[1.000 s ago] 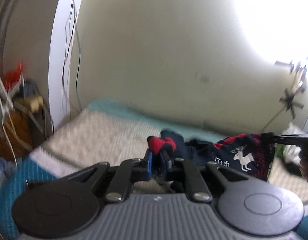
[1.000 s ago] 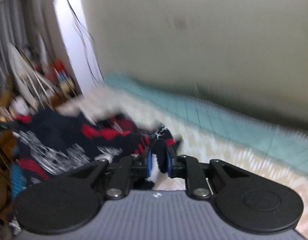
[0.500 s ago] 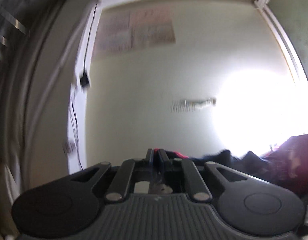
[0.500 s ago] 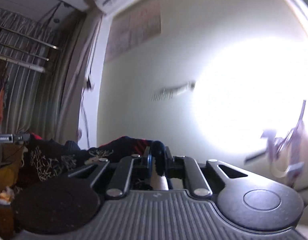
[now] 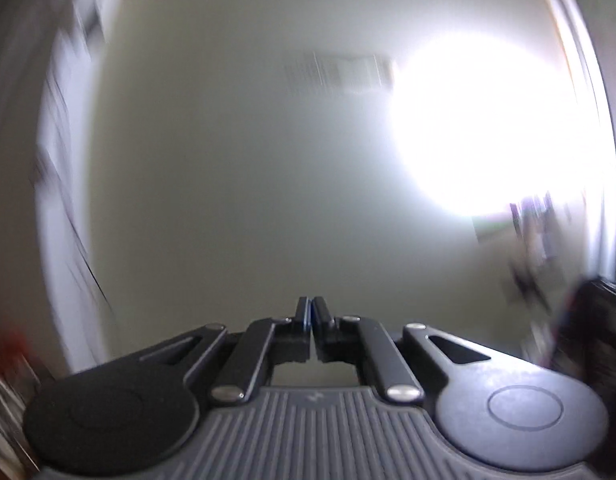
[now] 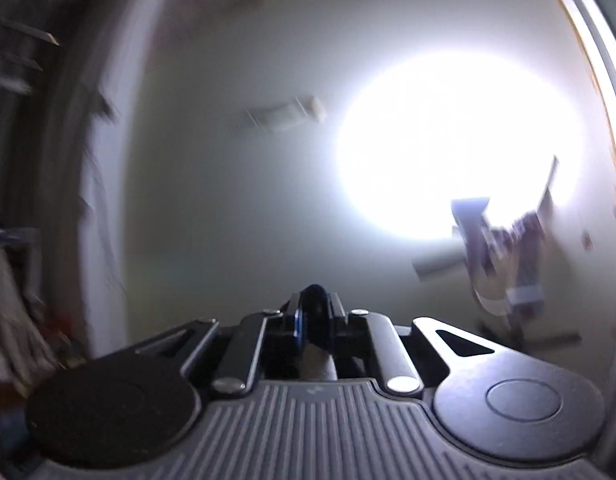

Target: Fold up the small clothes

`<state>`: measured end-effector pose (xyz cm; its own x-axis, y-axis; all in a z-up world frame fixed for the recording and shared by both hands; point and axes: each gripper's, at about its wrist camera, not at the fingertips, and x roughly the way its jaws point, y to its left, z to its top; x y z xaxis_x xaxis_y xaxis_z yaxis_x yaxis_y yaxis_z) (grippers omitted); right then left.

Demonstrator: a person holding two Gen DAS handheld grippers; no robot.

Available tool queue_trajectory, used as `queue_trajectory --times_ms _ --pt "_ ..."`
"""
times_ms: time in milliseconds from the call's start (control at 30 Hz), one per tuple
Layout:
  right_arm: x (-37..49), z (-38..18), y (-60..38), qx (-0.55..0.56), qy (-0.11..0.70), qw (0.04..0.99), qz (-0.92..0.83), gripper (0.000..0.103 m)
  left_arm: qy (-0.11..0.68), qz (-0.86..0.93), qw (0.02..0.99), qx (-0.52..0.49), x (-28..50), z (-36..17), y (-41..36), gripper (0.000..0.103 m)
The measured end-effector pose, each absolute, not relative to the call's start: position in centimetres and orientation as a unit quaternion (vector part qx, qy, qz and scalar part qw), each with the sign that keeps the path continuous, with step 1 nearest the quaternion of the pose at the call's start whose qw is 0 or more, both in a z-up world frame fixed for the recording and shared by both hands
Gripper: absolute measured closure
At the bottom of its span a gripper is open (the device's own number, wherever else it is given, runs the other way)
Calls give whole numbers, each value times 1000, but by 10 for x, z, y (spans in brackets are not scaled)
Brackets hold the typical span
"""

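Observation:
Both grippers point up at the pale wall. My left gripper (image 5: pixel 311 307) has its jaws pressed together, and no cloth shows between them. A dark blurred mass at the right edge of the left wrist view (image 5: pixel 595 340) may be the navy and red garment. My right gripper (image 6: pixel 315 308) is shut on a fold of dark navy cloth (image 6: pixel 315 300) that bulges up between the fingers. The rest of the garment hangs below, out of view.
A bright light patch (image 5: pixel 487 128) glares on the wall. A wall unit (image 6: pixel 284 114) and a hanging rack (image 6: pixel 503 256) show in the right wrist view. Cluttered shelves and cloths (image 6: pixel 12 320) stand at the far left.
Both grippers have swung upward, from the bed to the wall. The red cuff seen in the left gripper one second ago no longer shows between its jaws. The garment has dropped out of sight.

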<state>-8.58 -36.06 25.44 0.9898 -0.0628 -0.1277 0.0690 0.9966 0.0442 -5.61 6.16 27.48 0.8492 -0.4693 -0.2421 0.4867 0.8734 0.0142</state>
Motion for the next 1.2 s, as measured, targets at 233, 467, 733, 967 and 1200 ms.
queue_trajectory --times_ms 233,467,733,967,1200 --pt "-53 128 -452 93 152 977 -120 100 319 -337 881 86 -39 107 -11 83" --pt "-69 145 -467 109 125 980 -113 100 409 -408 815 43 -29 44 -31 50" --pt "-90 163 -456 117 82 986 -91 100 445 -424 784 86 -41 28 -62 69" --pt "-108 180 -455 125 63 987 -76 100 351 -404 843 52 -57 81 -20 94" --pt "-103 208 -453 151 23 987 -44 100 207 -275 937 61 -8 200 20 94"
